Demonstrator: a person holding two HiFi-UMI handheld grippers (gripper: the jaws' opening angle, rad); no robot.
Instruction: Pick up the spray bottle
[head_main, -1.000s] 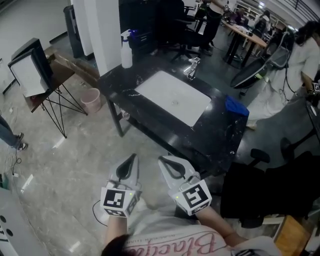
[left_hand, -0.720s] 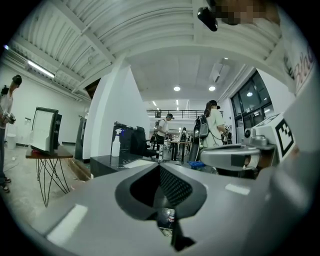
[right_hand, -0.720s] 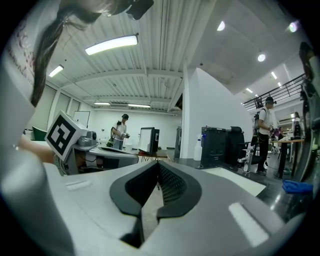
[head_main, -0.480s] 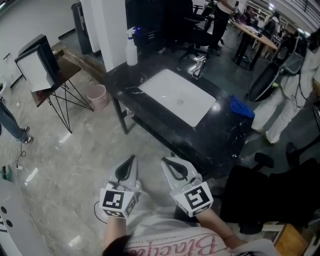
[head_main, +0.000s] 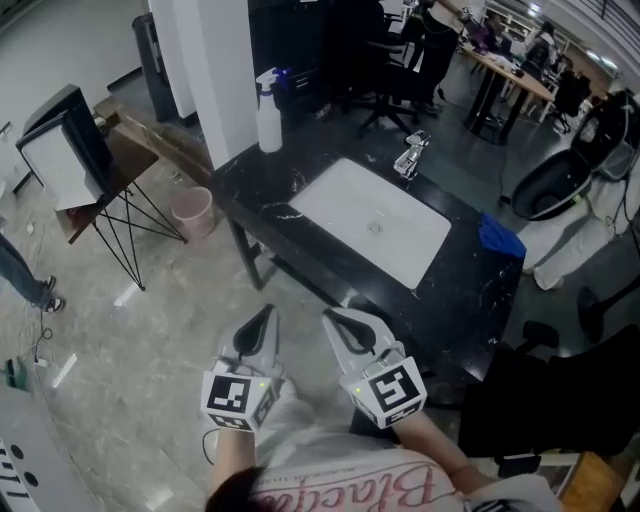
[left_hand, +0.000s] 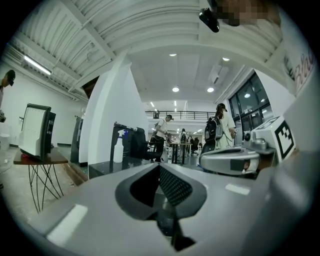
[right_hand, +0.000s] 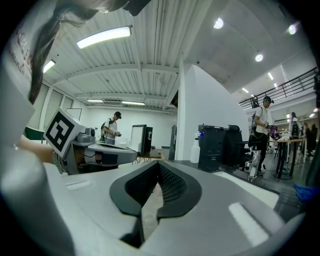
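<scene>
A white spray bottle (head_main: 268, 115) with a blue-tipped trigger head stands upright on the far left corner of a black marble table (head_main: 470, 290), beside a white pillar (head_main: 215, 60). It shows small and far off in the left gripper view (left_hand: 118, 150) and in the right gripper view (right_hand: 195, 150). My left gripper (head_main: 265, 314) and right gripper (head_main: 328, 318) hover side by side over the floor, short of the table's near edge and well away from the bottle. Both point level toward the table. Each is shut with nothing in it (left_hand: 159, 167) (right_hand: 159, 172).
A white sink basin (head_main: 375, 215) is set in the tabletop, with a chrome faucet (head_main: 410, 155) behind it and a blue cloth (head_main: 503, 237) at the right end. A pink bin (head_main: 190, 207) and a board on a wire stand (head_main: 60, 150) are at the left. Office chairs and people fill the back.
The table, the sink and the bottle have come nearer and slid right in the head view. Both grippers kept their pose side by side, still shut and empty.
</scene>
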